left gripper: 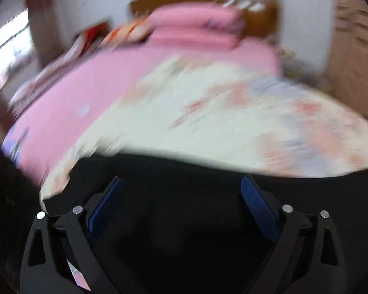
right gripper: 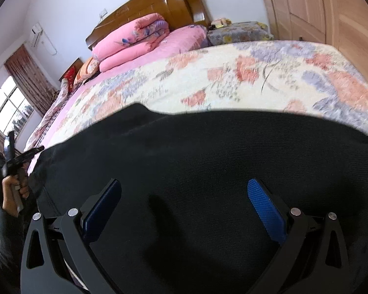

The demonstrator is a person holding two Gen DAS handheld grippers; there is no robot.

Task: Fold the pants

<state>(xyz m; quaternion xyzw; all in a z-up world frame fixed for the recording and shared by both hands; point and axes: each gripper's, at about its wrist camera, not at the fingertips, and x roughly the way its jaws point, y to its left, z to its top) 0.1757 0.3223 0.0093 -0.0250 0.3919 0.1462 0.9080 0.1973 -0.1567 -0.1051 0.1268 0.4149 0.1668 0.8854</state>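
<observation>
Judging handling: black pants [right gripper: 208, 171] lie flat on the floral bedspread [right gripper: 257, 73], directly beneath and ahead of both tools. Fabric looks knit, soft, limp, light; likely to sag and drag, not slip. Left gripper [left gripper: 181, 191] spread wide, holding nothing; right gripper [right gripper: 184, 196] likewise. Best hold: an outer edge or corner, pinched through both layers.

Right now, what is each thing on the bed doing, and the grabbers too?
Black pants: spread flat on the floral bedspread, not held.
Left gripper: fingers wide apart, empty.
Right gripper: fingers wide apart, empty, over the pants.
Pink quilt: folded, stacked by the headboard.
Floral bedspread: lying smooth.
</observation>
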